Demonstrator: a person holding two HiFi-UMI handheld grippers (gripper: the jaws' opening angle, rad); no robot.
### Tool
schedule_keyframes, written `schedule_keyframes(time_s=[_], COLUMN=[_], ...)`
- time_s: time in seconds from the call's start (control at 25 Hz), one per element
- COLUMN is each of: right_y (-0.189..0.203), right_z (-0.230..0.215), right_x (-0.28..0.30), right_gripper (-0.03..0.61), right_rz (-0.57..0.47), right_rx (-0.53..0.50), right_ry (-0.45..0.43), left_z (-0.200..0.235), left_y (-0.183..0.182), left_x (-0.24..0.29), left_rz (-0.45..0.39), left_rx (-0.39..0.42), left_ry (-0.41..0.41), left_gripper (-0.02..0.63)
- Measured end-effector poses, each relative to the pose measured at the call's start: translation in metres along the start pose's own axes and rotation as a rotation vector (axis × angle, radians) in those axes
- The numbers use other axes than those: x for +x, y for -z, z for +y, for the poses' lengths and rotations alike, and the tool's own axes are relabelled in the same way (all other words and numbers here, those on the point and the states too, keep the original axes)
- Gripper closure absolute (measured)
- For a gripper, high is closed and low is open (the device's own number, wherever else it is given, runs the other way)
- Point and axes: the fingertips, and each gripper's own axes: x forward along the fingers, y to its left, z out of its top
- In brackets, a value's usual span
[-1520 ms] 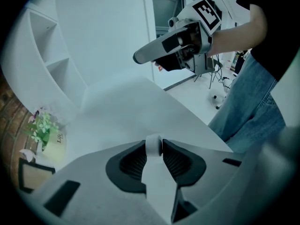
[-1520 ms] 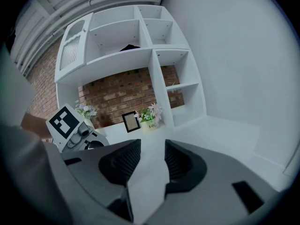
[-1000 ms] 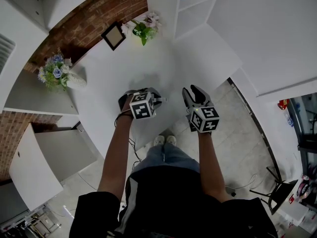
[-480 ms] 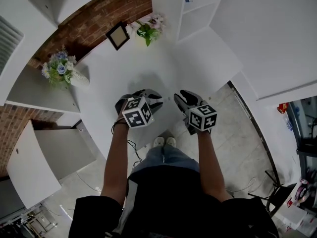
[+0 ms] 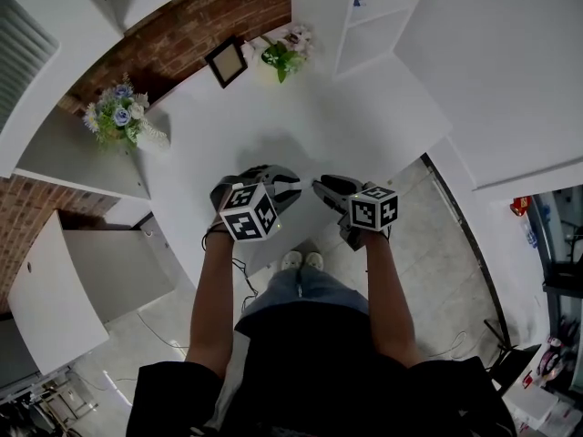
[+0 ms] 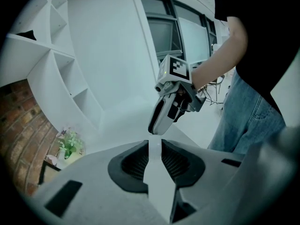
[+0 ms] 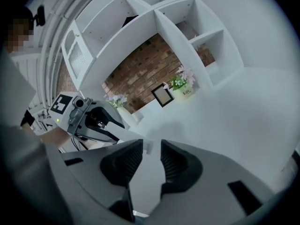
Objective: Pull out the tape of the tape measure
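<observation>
Evidently the two claws meet tip to tip above the near edge of the plain white desk (image 5: 364, 107) so that one can anchor while the other draws. The left claw (image 5: 284, 183) has its dark ribbed pads pressed close on a thin white strip (image 6: 153, 156). I take this for the measure's tape, but I cannot make out the tape measure's case in any view. The right claw (image 5: 321, 186) has its jaws apart. A small white end (image 7: 148, 147) sits just inside their mouth beside one pad, unpinched, which would fit either a grab about to come or a release.

Both forearms (image 5: 211, 289) reach from the body toward 12 o'clock, roughly parallel. The wrists turn inward, so the left claw points toward 3 o'clock and the right toward 9 o'clock, both held off the desk.
</observation>
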Motion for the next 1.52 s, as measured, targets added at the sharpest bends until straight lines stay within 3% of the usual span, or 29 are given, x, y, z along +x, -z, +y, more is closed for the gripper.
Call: schedule_keyframes(time_s=[0.36,0.68,1.04,1.2,1.36,1.52], right_y=[0.008,0.006,0.013,0.017,0.013,0.018], right_z=[0.011,0.013,0.003,-0.013,-0.02,-0.036], right_x=[0.0,0.0,0.012,0.013,0.01,0.003], right_gripper=[0.49,0.546,0.552,0.554,0.554,0.554], right_rz=[0.04,0.053,0.119,0.17,0.154,0.205], right_rx=[0.167,0.148,0.044,-0.032,-0.023,-0.073], right_ry=[-0.244,-0.273,-0.118,0.025,0.073,0.18], left_z=[-0.011,-0.011,-0.01,-0.009,-0.004,-0.008], left_y=[-0.002,-0.003,0.008,0.016,0.02,0.029], left_x=[-0.006,-0.009,0.002,0.003,-0.001,-0.001], left_rz=[-0.03,-0.055,0.008,0.016,-0.012,0.008], left_rx=[0.05,0.045,0.064,0.031,-0.02,-0.027], left_ry=[0.002,-0.007,-0.007,-0.007,-0.013,-0.01], left_gripper=[0.529,0.529,0.529,0.53,0.531,0.531])
